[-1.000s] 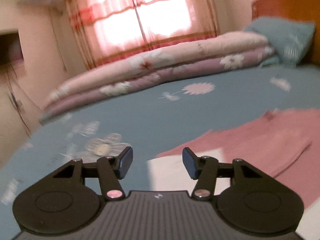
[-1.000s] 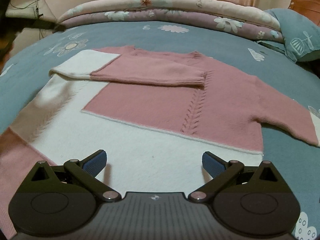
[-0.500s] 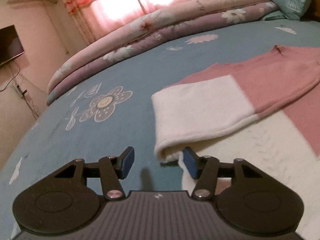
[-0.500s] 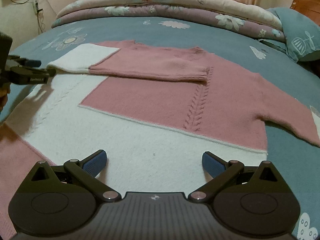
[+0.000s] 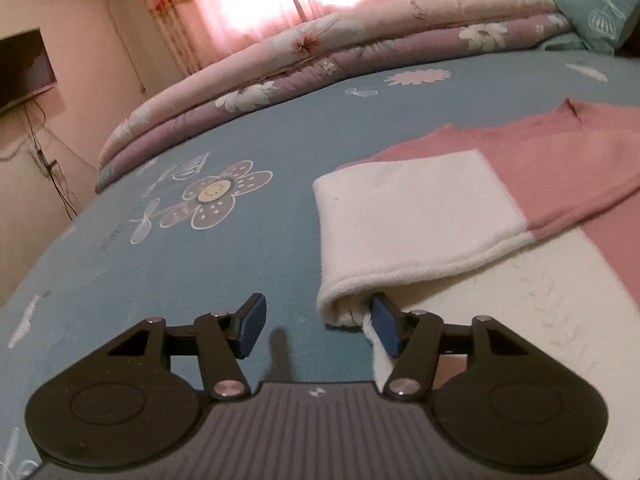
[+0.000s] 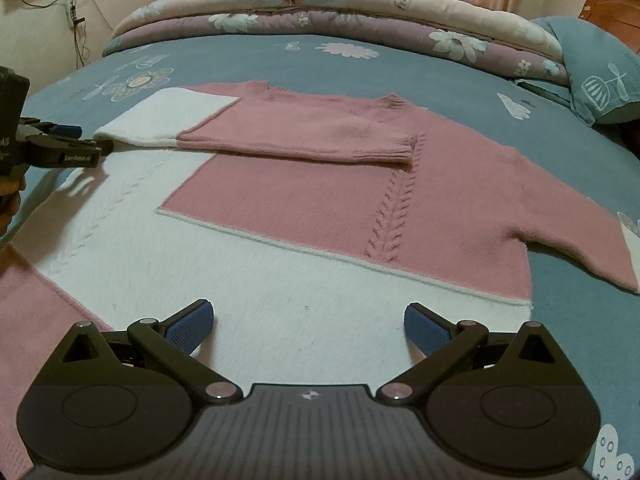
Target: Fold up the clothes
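Sweater: my pink-and-white sweater [image 6: 320, 208] is lying flat on the blue bedspread [image 5: 200, 272], one sleeve [image 6: 256, 136] folded across the chest.
Edges: the sleeve's white fold edge [image 5: 340, 304] is sitting at one o'clock of my left gripper [image 5: 316, 326].
Room: open bedspread is stretching toward ten o'clock; the quilt roll [image 6: 320, 8] is bounding twelve.
Left gripper: I am spreading it; the jaws have just been widening, pinching nothing.
Right gripper [image 6: 308, 324]: I am holding it spread wide over the white hem.
Change: my left view is now sitting lower and nearer the fold than a second ago.
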